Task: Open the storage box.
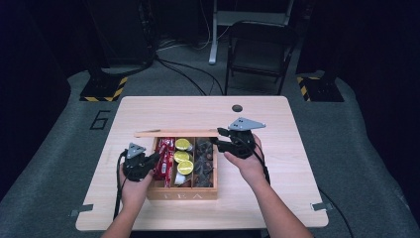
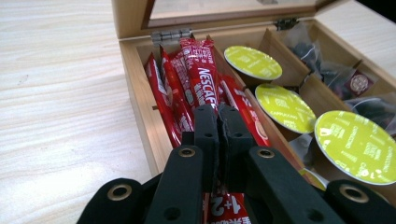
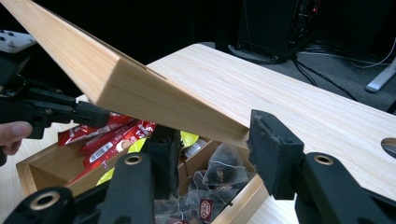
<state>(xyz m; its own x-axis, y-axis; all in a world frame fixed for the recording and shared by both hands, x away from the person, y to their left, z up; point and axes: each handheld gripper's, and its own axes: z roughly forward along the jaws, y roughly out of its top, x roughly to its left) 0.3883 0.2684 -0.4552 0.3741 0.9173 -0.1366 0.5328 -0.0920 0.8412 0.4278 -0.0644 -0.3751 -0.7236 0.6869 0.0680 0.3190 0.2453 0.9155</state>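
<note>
On the table [image 1: 277, 124] sits a wooden box [image 1: 183, 193] with its lid [image 3: 140, 93] up. The right gripper [image 3: 212, 149] pinches the corner of the lid and holds it open. The left gripper [image 2: 218, 130] is squeezed tight on a red coffee stick [image 2: 203, 74] in the box's left part, beside the green pods [image 2: 285, 105].

The right gripper [image 3: 212, 154] has its jaws clamped on the raised wooden lid [image 3: 140, 88] above the tea bags [image 3: 219, 175]
</note>
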